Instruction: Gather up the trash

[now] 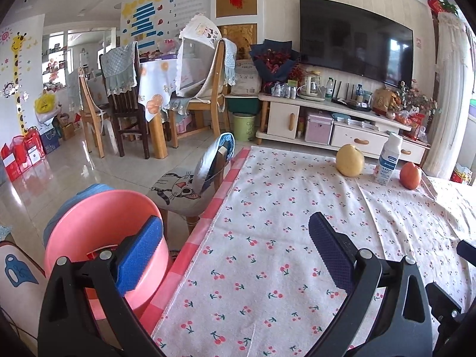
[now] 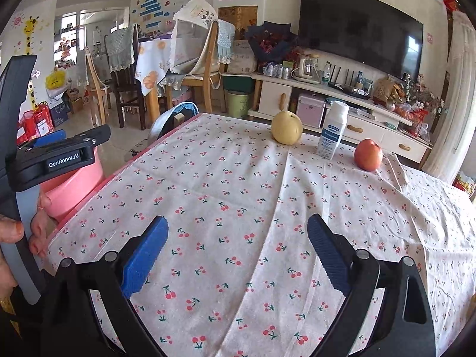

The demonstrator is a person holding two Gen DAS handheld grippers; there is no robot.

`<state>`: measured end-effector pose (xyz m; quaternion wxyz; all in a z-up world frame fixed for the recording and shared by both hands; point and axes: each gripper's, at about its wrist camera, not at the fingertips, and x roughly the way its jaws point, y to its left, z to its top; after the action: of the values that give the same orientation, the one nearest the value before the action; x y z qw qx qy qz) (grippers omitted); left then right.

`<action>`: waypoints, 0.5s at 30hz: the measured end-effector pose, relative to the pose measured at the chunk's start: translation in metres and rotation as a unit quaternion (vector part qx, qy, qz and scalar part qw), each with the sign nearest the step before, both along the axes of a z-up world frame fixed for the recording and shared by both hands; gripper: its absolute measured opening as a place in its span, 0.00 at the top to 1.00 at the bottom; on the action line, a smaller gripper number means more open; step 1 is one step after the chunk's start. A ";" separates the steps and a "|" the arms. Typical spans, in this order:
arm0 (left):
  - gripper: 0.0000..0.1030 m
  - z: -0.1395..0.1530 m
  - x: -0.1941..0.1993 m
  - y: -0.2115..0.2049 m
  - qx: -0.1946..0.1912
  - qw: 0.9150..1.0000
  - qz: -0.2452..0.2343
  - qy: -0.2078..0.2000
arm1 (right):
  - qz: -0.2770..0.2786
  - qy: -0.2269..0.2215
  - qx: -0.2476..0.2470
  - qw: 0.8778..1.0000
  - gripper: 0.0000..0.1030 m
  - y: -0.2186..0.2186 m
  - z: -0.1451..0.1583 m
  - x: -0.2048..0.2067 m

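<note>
A white and blue carton bottle (image 1: 387,160) (image 2: 332,132) stands at the far end of the cherry-print tablecloth (image 1: 282,238) (image 2: 253,196), between a yellow pear (image 1: 350,160) (image 2: 286,127) and a red apple (image 1: 410,175) (image 2: 368,154). A pink bucket (image 1: 98,229) (image 2: 71,187) sits off the table's left edge. My left gripper (image 1: 235,247) is open and empty, straddling the table's left edge with its left finger over the bucket. My right gripper (image 2: 238,244) is open and empty above the near middle of the table. The left gripper's body (image 2: 59,157) shows at the left of the right wrist view.
A stool with a cat cushion (image 1: 178,190) stands beyond the bucket. A green bin (image 1: 244,126) stands by the TV cabinet (image 1: 327,119). Dining chairs and a table (image 1: 142,89) are at the back left.
</note>
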<state>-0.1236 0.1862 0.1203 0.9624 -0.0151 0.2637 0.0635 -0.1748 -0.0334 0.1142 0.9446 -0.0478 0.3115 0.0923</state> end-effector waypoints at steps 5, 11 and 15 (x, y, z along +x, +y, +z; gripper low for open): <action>0.04 0.006 -0.010 -0.018 -0.007 1.000 -0.010 -0.007 | -0.019 -0.010 0.005 1.000 0.09 -0.024 0.002 -0.006; 0.04 0.015 -0.022 -0.054 0.007 0.999 -0.035 -0.010 | -0.044 -0.029 0.005 0.999 0.09 -0.054 0.007 -0.014; 0.04 0.019 -0.028 -0.080 0.022 0.998 -0.053 -0.010 | -0.058 -0.043 0.010 0.997 0.08 -0.073 0.011 -0.021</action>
<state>-0.1513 0.1066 0.1388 0.9672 0.0194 0.2526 0.0177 -0.1958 -0.1063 0.1252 0.9612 -0.0244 0.2721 0.0387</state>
